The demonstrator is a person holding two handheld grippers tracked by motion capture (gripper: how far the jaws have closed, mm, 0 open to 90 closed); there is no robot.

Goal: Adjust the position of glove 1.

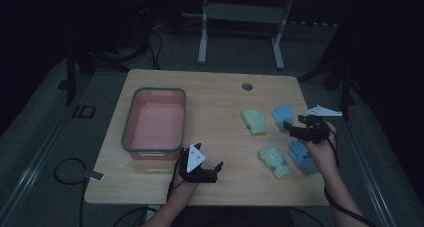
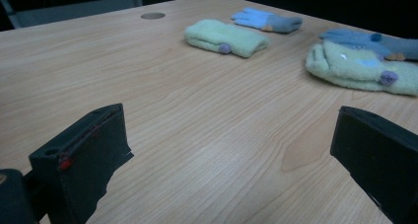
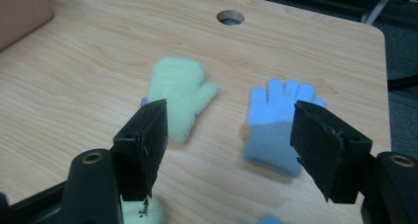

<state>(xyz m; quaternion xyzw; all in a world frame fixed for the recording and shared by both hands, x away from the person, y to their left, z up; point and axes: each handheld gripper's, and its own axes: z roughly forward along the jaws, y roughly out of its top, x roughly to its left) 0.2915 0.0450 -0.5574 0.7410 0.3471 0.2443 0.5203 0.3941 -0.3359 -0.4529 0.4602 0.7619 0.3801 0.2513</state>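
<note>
High view shows the table (image 1: 215, 94), the pink bin (image 1: 154, 119) at left and four gloves at right. The right gripper (image 1: 295, 129), jaws partly open and empty, hovers by the far blue glove (image 3: 276, 123); closing off-centre could snag the green mitten (image 3: 180, 93). The left gripper (image 1: 212, 171) rests wide open.

A light wooden table (image 1: 215, 137) with a round hole (image 1: 247, 86) near its far edge is carrying a pink tub (image 1: 154, 123) at the left. Two green mittens (image 1: 254, 121) (image 1: 275, 161) and two blue gloves (image 1: 281, 114) (image 1: 303, 157) are lying at the right.
</note>
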